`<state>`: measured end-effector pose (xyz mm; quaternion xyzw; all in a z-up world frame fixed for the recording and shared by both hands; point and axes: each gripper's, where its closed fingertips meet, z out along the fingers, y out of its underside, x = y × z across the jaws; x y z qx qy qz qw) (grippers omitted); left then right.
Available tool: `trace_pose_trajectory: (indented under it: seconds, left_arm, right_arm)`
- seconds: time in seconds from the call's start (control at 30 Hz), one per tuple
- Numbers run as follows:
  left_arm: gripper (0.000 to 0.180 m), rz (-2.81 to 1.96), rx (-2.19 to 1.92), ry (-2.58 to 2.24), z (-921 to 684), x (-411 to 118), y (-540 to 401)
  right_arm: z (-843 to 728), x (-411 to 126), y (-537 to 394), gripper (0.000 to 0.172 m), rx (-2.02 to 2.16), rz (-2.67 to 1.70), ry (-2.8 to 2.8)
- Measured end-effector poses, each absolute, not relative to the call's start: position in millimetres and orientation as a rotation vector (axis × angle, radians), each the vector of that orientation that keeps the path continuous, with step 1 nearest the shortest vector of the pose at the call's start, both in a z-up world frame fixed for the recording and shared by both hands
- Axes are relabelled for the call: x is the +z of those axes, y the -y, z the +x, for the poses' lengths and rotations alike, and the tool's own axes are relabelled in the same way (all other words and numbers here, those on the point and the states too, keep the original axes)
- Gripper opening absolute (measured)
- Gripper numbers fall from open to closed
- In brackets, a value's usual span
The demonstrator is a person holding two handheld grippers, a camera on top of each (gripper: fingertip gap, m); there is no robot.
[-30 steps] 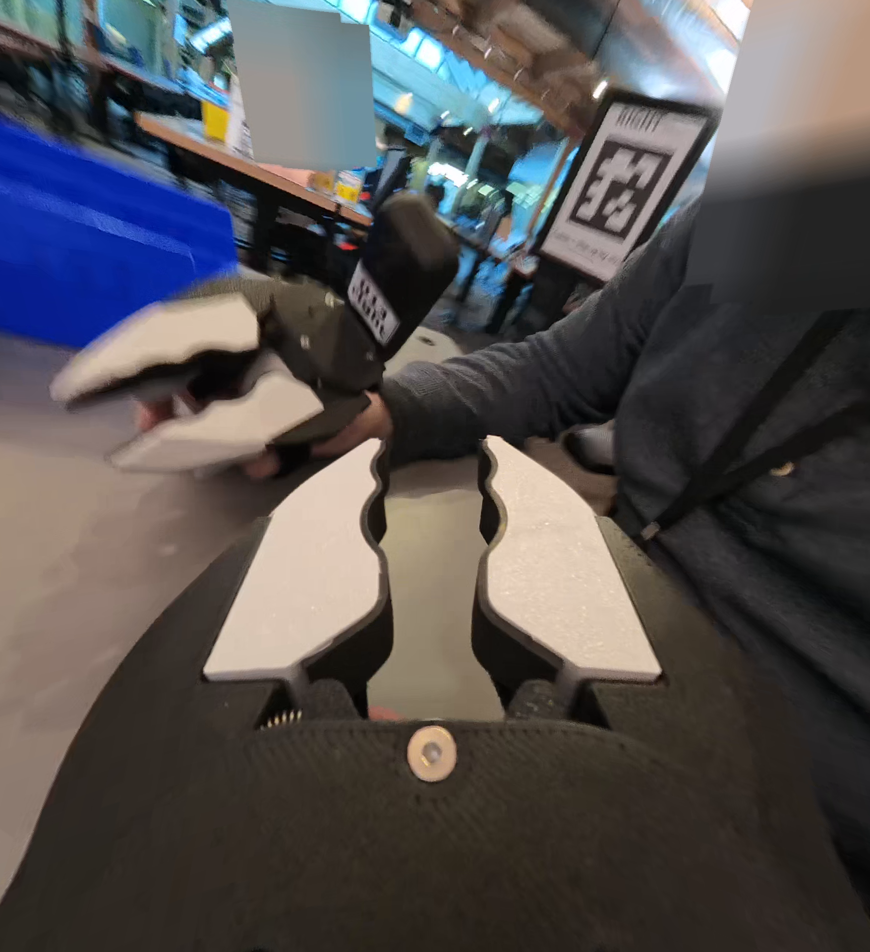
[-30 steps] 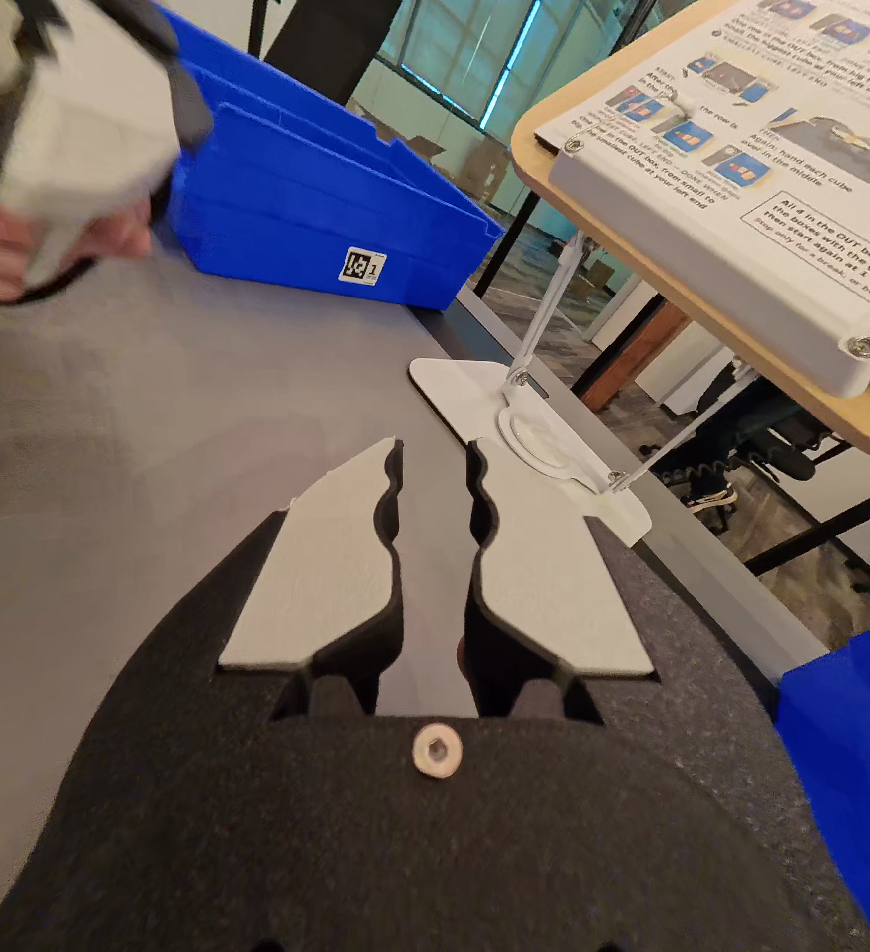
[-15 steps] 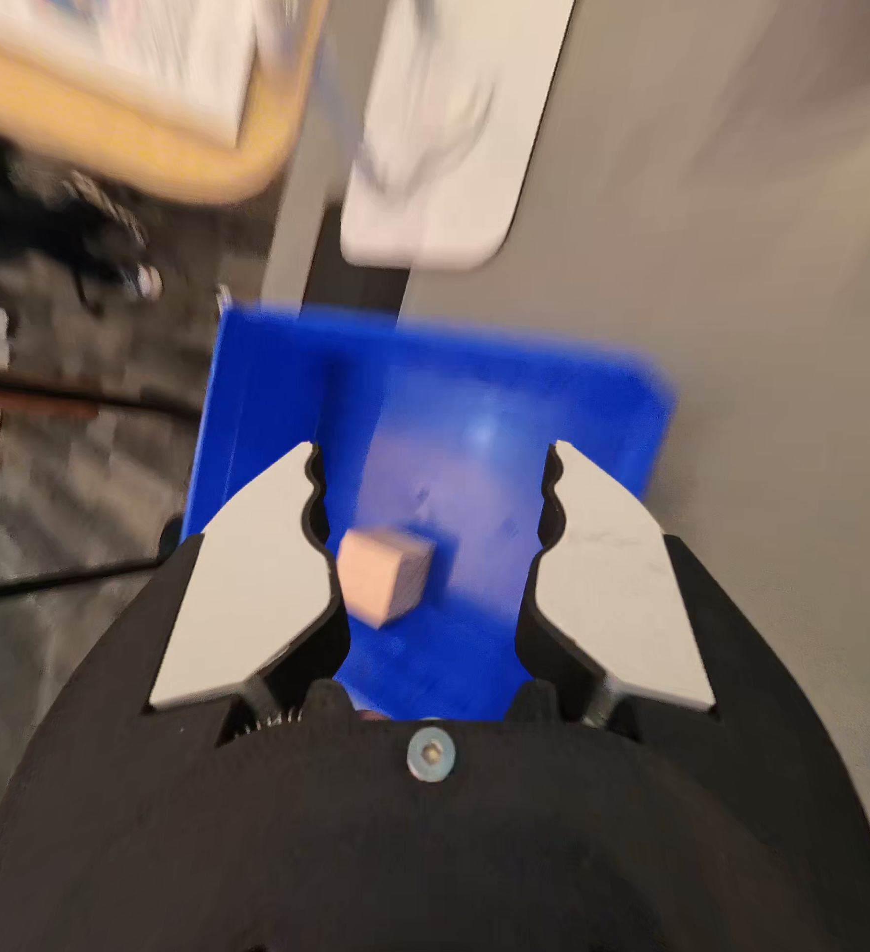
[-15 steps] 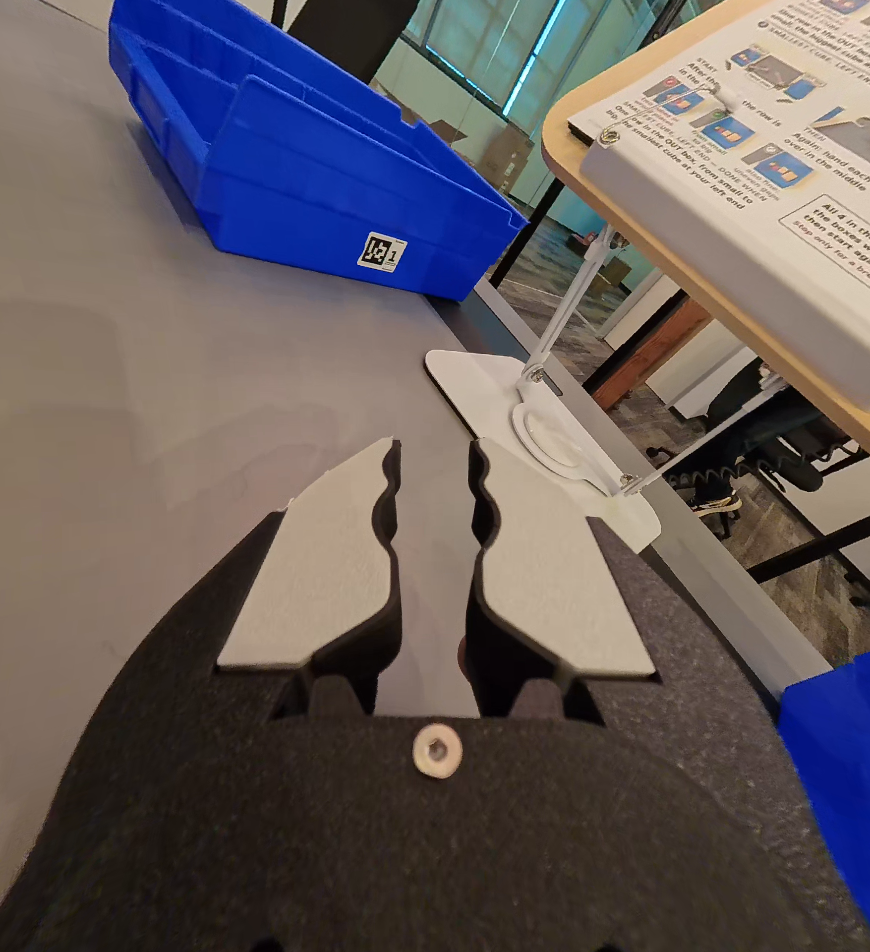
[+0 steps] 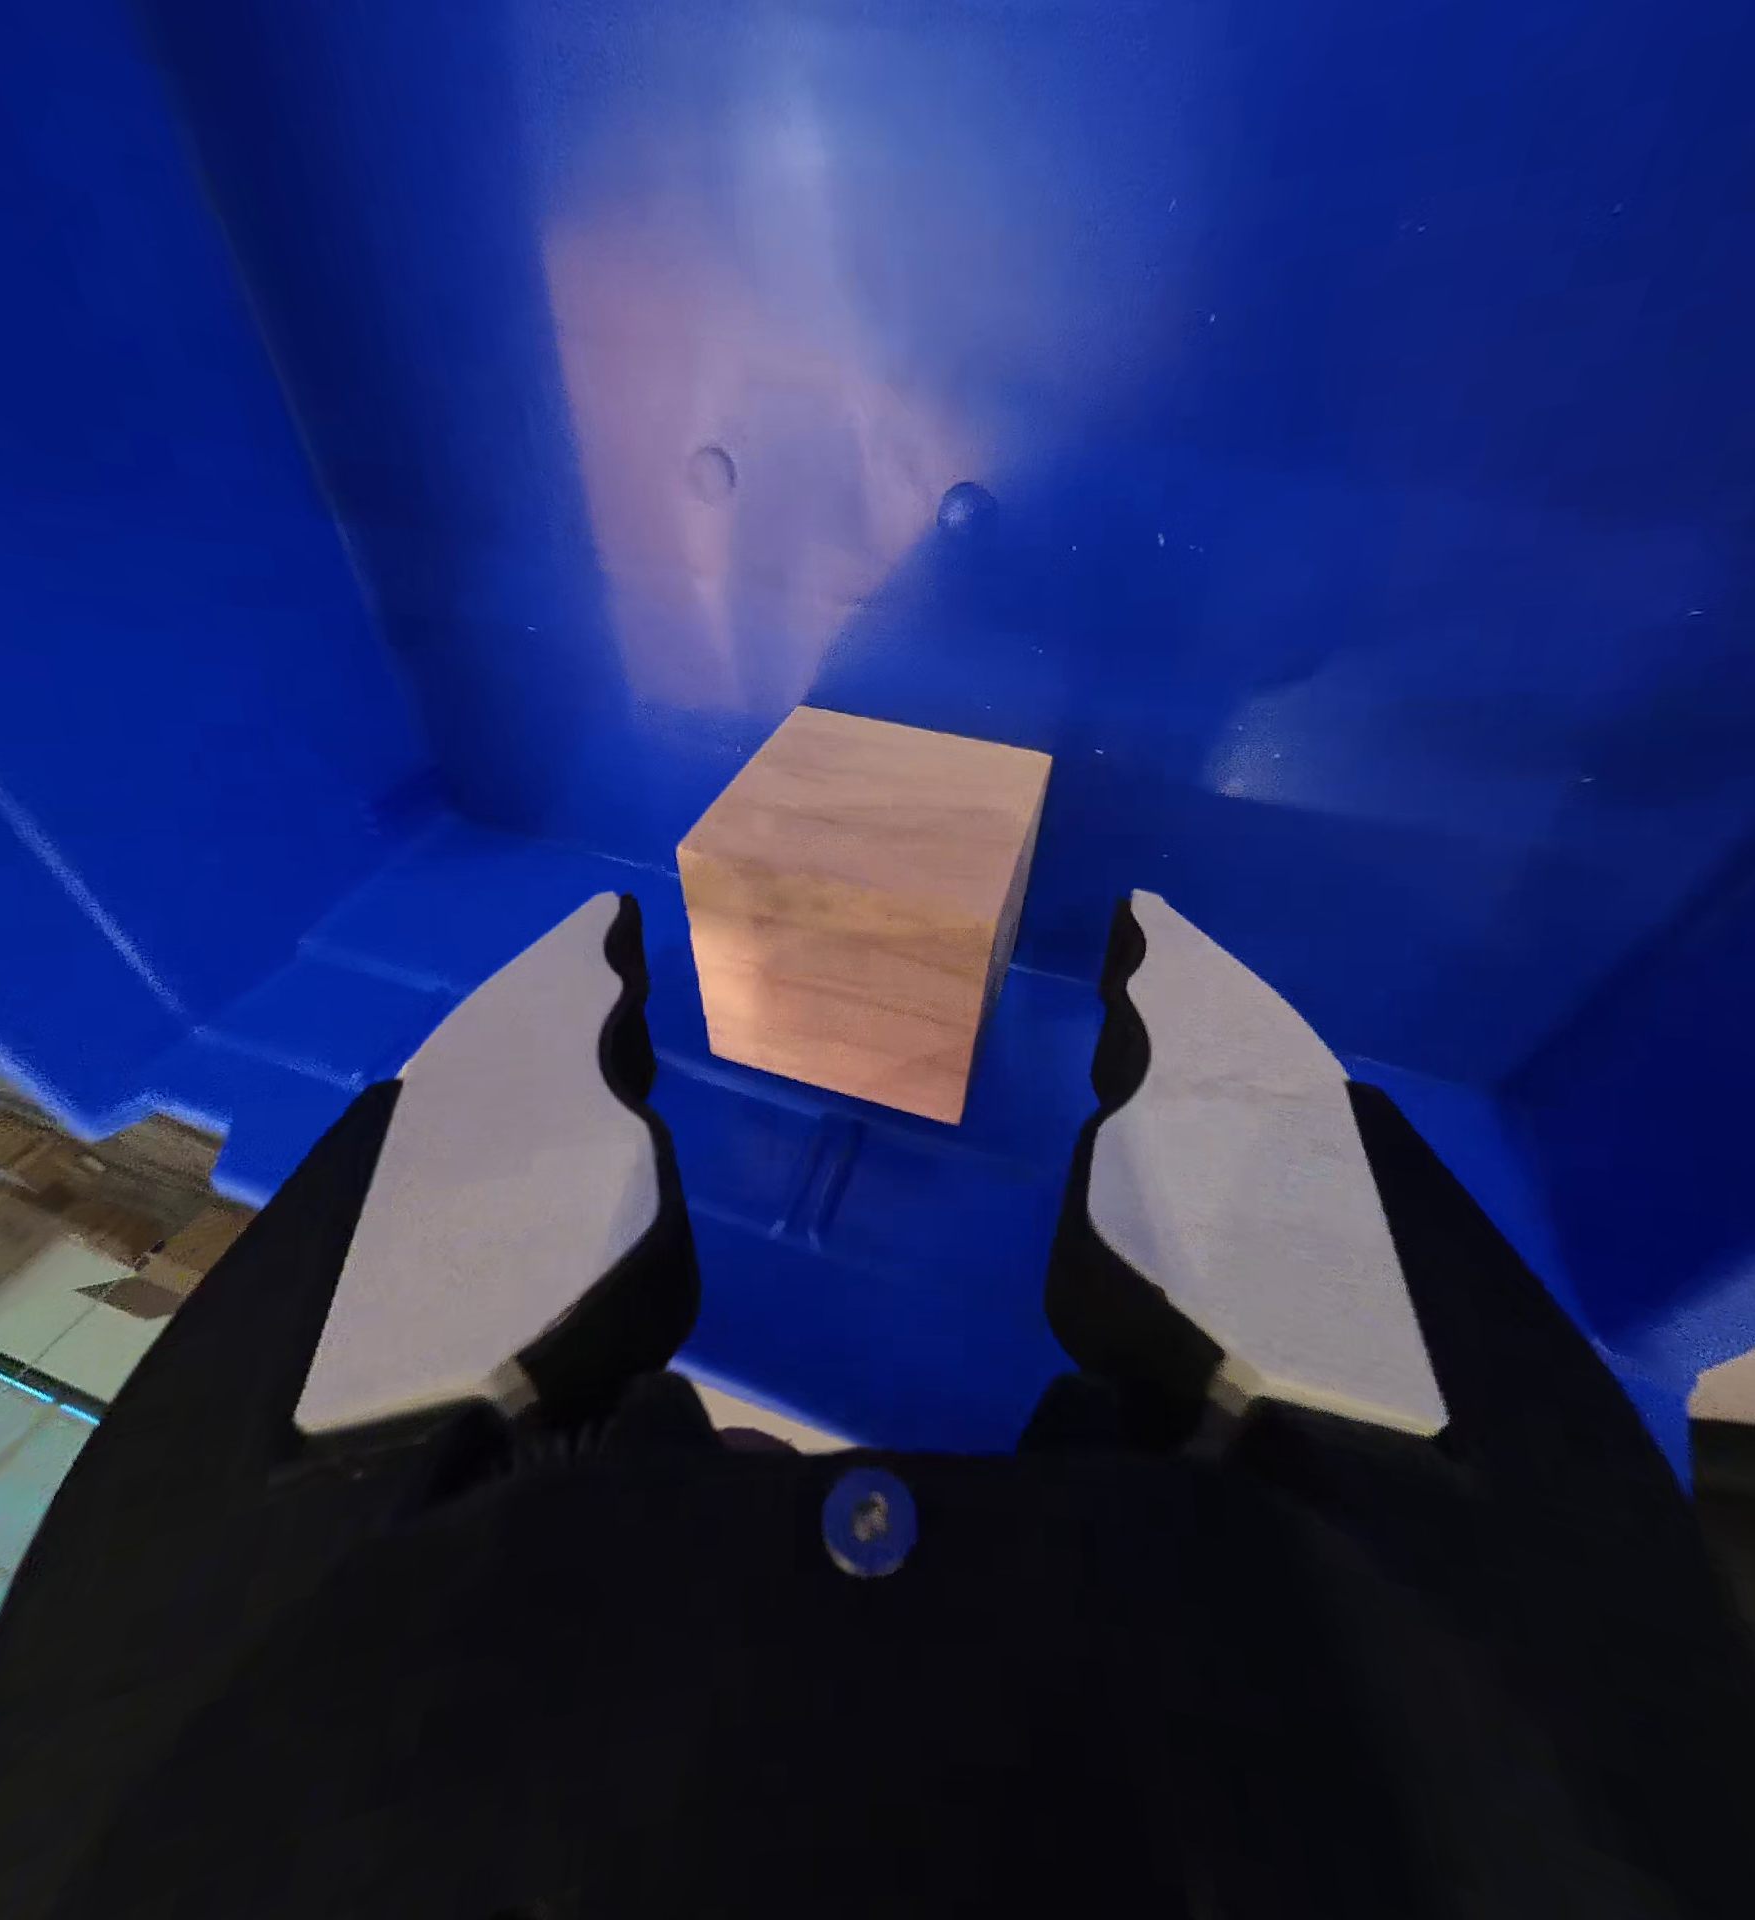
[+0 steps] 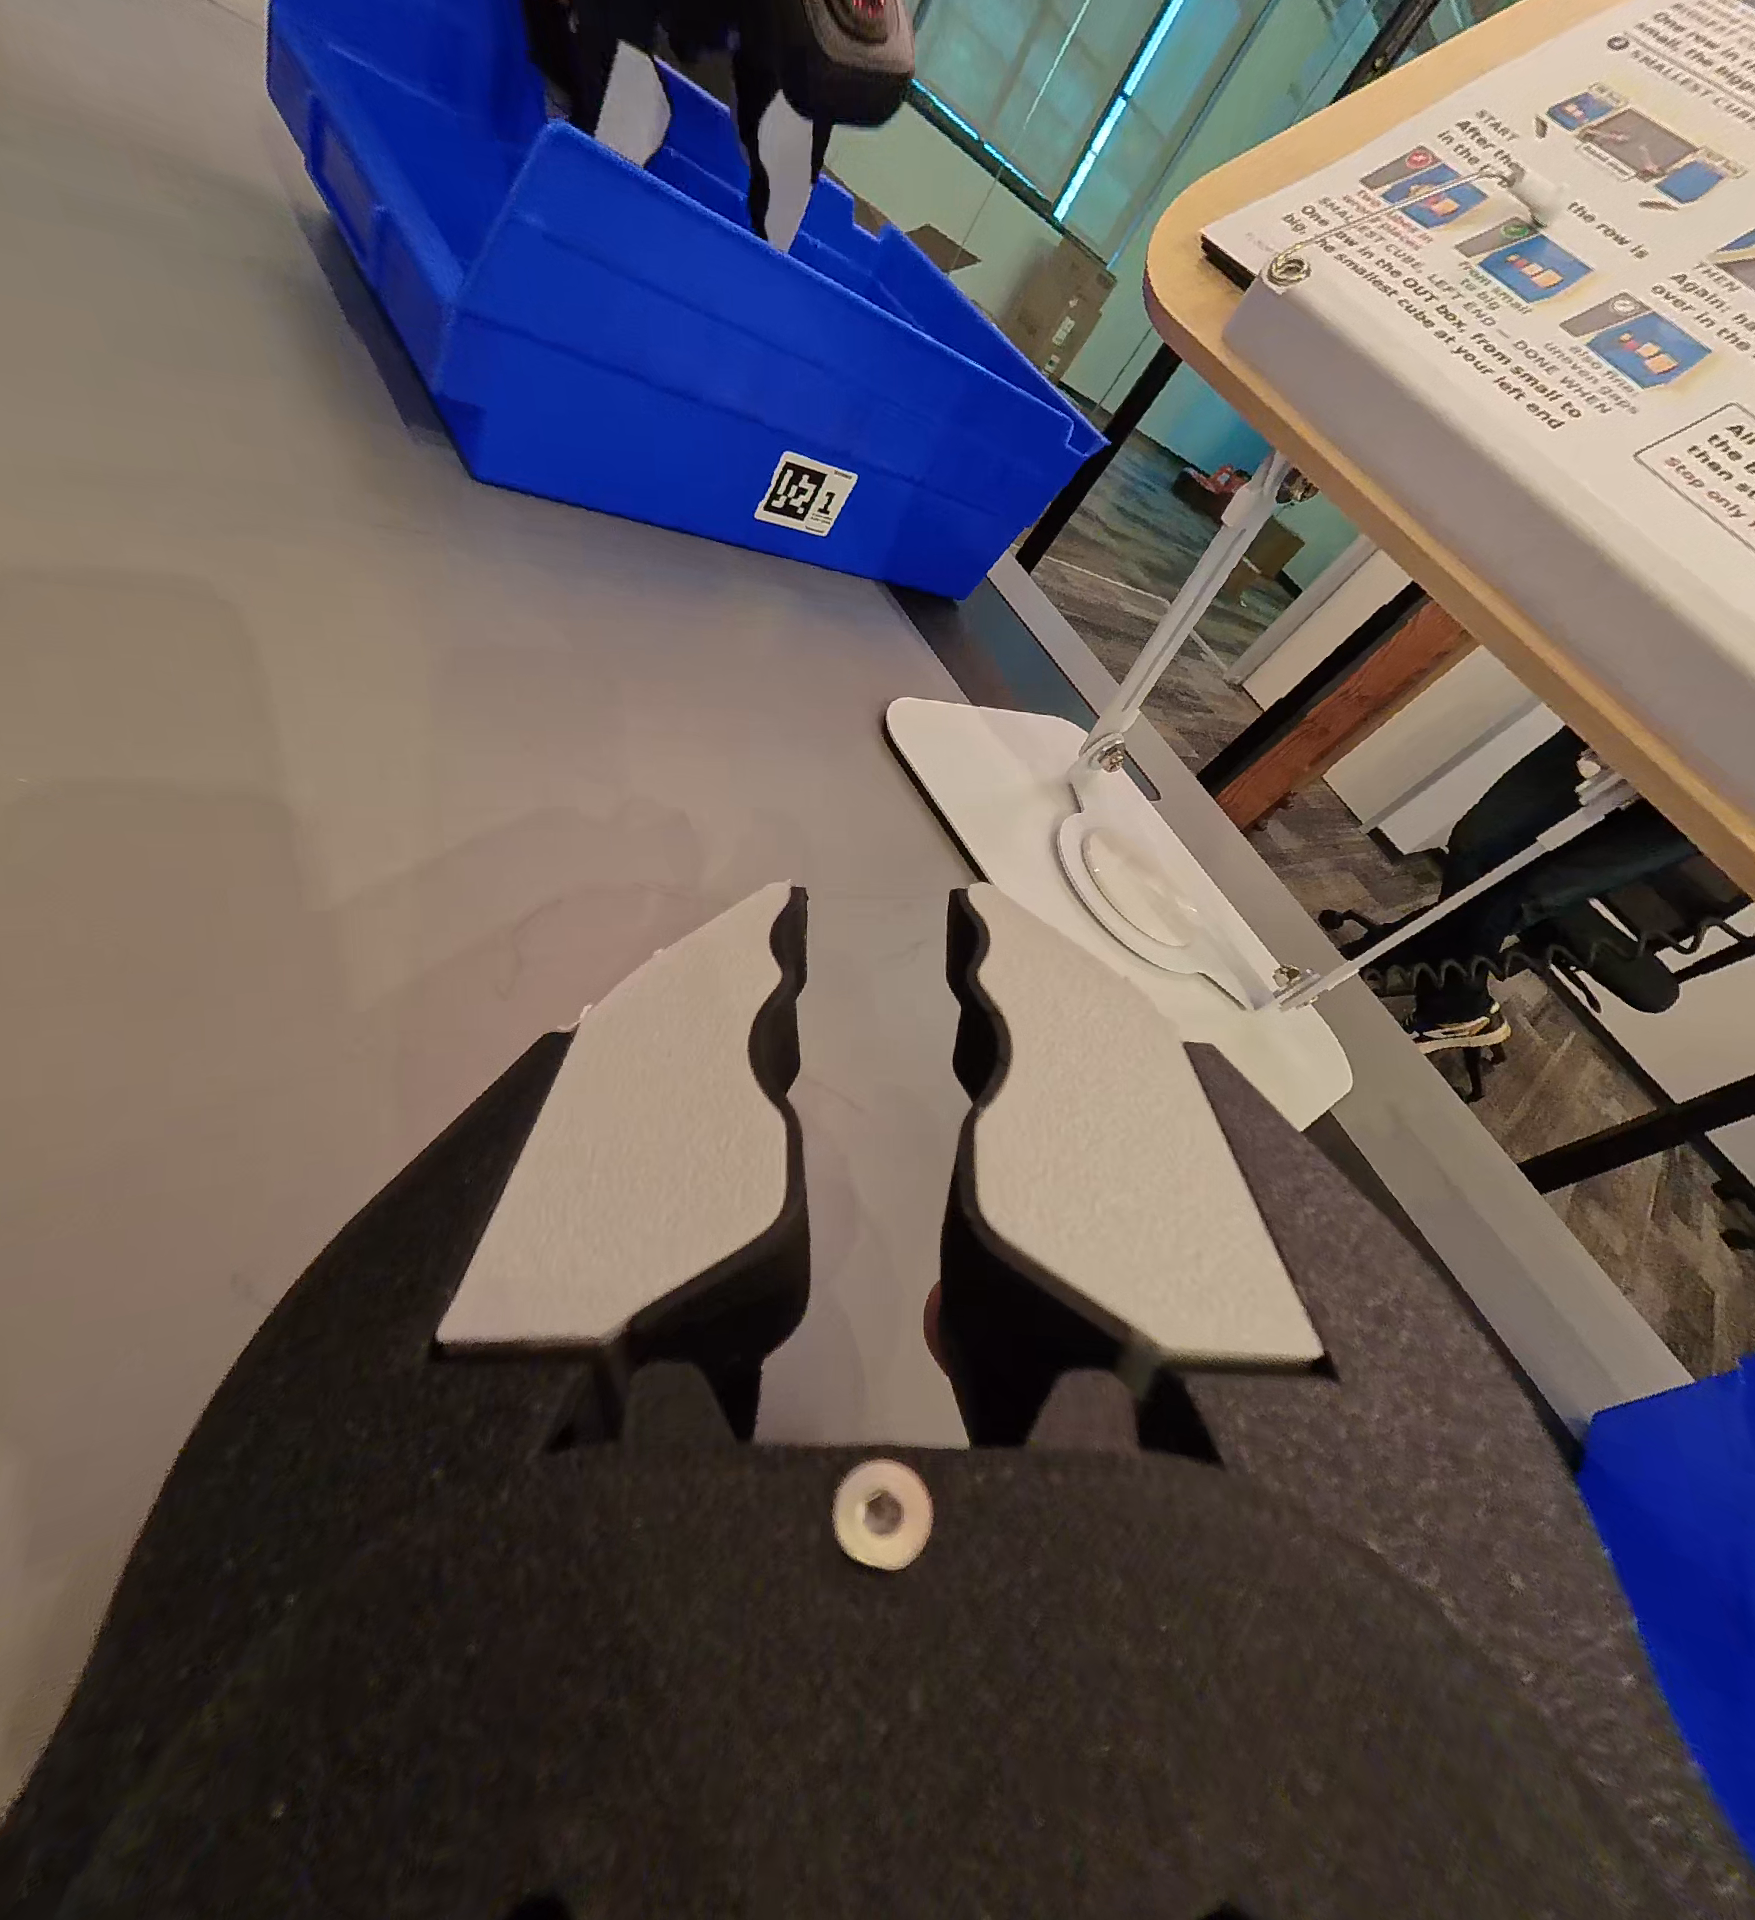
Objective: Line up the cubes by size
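The left gripper (image 5: 868, 914) is held in the blue bin (image 5: 1372, 416), jaws spread around an untouched wooden cube (image 5: 857, 914); the right gripper (image 6: 875, 904) is held over the desk (image 6: 229, 727), jaws slightly parted, bare.

The place looks like a lab or workshop bench in an open office hall: a grey table (image 6: 229, 727) carries blue plastic bins (image 6: 707, 343) with a coded sticker (image 6: 806, 492), an instruction sheet (image 6: 1631, 270) on a stand (image 6: 1112, 862), glass partitions and carpeted floor behind.
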<state>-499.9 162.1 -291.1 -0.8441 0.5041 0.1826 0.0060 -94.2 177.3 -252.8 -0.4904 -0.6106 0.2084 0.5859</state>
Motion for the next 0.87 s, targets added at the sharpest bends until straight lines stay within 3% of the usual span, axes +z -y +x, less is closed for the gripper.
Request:
trace_pose_trajectory:
  seconds: [0.13,0.3,0.5,0.7,0.87]
  left_arm:
    - [0.063,-2.665,0.579,-1.562,-503,-298,-167]
    - [0.062,-2.641,0.539,-1.449,-499,-284,-171]
    - [0.062,-2.495,0.381,-1.124,-454,-218,-163]
    - [0.061,-2.236,-0.116,-0.878,-331,-163,-126]
    - [0.061,-2.097,-0.654,-0.776,-221,-169,-94]
  right_arm:
    - [-94,-253,-177,0.025,0.487,-1.142,1.426]
    - [-94,-252,-177,0.026,0.490,-1.138,1.424]
    - [-93,-248,-176,0.032,0.505,-1.119,1.402]
    - [-94,-239,-167,0.039,0.546,-1.055,1.377]
    - [-96,-227,-143,0.047,0.567,-0.928,1.374]
